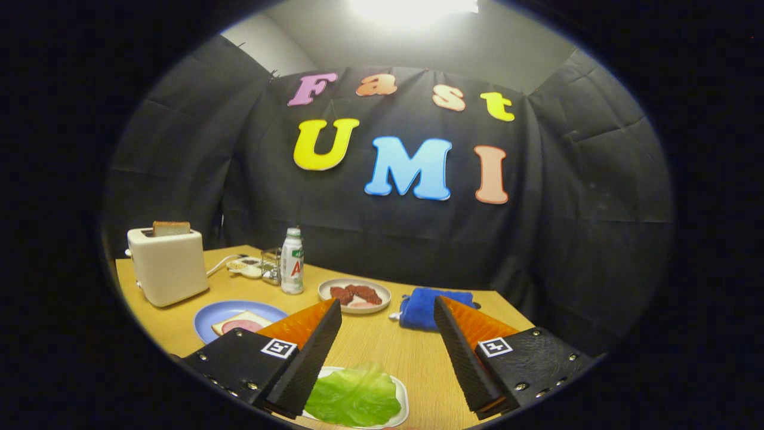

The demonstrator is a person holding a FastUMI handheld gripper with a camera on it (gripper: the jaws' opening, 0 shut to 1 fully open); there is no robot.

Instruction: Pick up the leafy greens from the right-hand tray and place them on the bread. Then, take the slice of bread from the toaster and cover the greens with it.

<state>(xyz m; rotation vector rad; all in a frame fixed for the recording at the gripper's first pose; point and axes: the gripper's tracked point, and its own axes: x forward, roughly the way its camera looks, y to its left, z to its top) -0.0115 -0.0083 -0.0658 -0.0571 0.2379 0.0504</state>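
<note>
Nothing is done yet: both of the 2 steps remain. The gripper (388,310) is spread wide and empty above the lettuce leaf (353,395) on its white tray (403,394). The bread slice (242,323) waits on the blue plate (224,310); the other slice (171,228) sits in the toaster (168,267).

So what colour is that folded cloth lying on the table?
Blue. The cloth lies beyond the open claw, seen in the gripper view.

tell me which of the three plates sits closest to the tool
The white plate holding the leafy greens, low between the open tool's fingers. The blue plate with bread and the meat plate lie farther off.
</note>
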